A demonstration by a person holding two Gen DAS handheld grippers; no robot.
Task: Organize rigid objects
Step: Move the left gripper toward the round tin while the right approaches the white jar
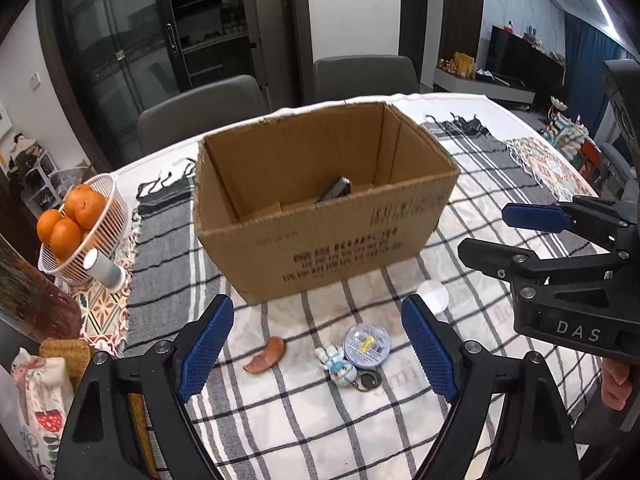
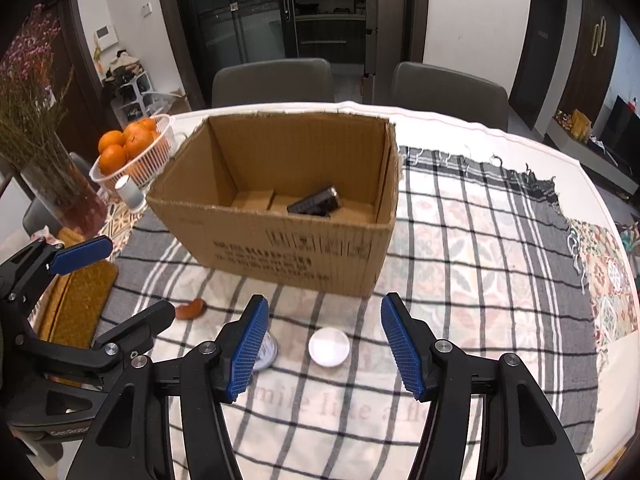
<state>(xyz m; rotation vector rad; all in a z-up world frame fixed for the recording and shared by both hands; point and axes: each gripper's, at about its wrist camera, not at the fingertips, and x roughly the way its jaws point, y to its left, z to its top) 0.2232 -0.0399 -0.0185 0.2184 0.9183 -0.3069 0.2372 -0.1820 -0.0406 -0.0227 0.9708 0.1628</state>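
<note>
An open cardboard box stands mid-table with a dark remote-like object inside. On the cloth before it lie a brown wooden comb, a small figurine keychain, a round blue tin and a white round lid. My left gripper is open and empty above the keychain. My right gripper is open and empty above the white lid.
A white basket of oranges and a small white cylinder sit left of the box. A vase of dried flowers stands far left. Two grey chairs stand behind the round table.
</note>
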